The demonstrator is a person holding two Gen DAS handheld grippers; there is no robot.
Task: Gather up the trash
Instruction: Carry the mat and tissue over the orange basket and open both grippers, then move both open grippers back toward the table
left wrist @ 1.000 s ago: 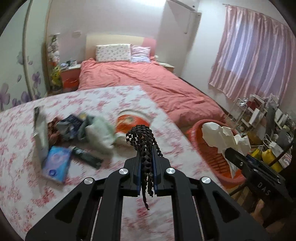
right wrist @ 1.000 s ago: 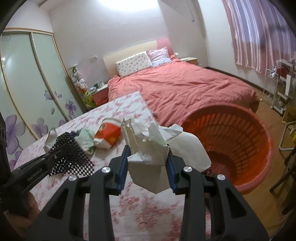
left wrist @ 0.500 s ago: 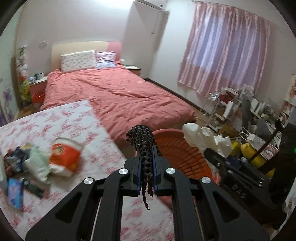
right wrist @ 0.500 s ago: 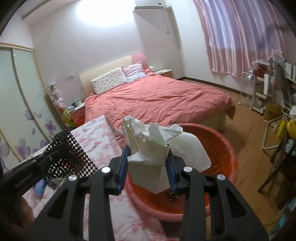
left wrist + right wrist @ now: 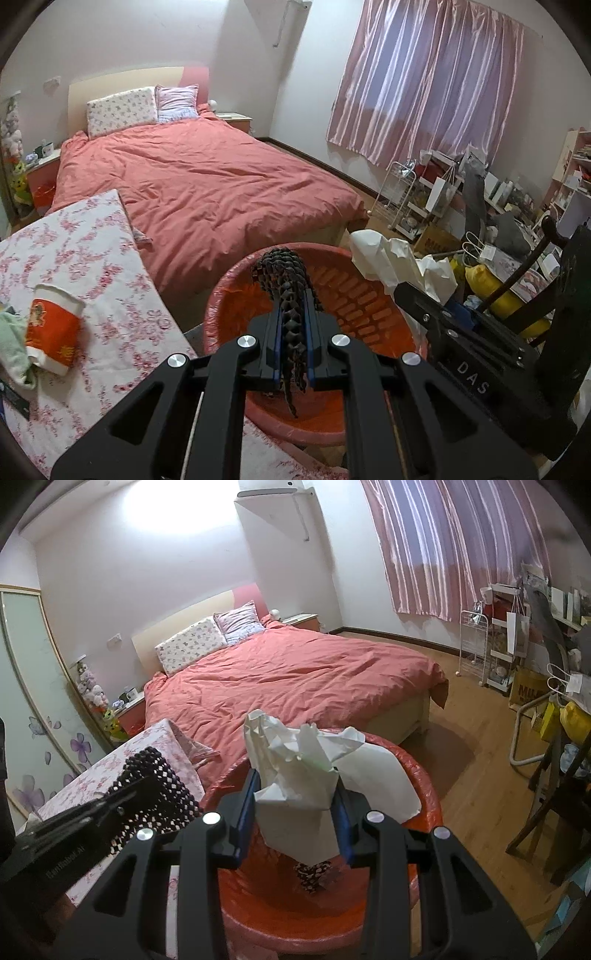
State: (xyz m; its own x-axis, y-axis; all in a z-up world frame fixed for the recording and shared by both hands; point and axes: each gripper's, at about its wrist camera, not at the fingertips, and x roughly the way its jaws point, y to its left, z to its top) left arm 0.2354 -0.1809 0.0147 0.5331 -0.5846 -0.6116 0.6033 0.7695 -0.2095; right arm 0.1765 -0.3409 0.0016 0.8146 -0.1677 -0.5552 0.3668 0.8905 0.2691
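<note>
L gripper (image 5: 293,341) clamps black mesh (image 5: 286,280); R gripper (image 5: 295,808) clamps paper (image 5: 295,775); cup (image 5: 51,332) only L view.

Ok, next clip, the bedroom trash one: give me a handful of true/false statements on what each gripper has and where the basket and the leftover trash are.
1. The left gripper is clamped on a black mesh piece. True.
2. The right gripper is empty. False: it grips crumpled white paper.
3. Both held items are above the red basket. True.
4. The basket stands on the bed. False: it stands on the floor beside the bed.
5. A red and white paper cup lies on the floral cloth. True.
6. The curtains are drawn wide open. False: they hang closed over the window.
</note>
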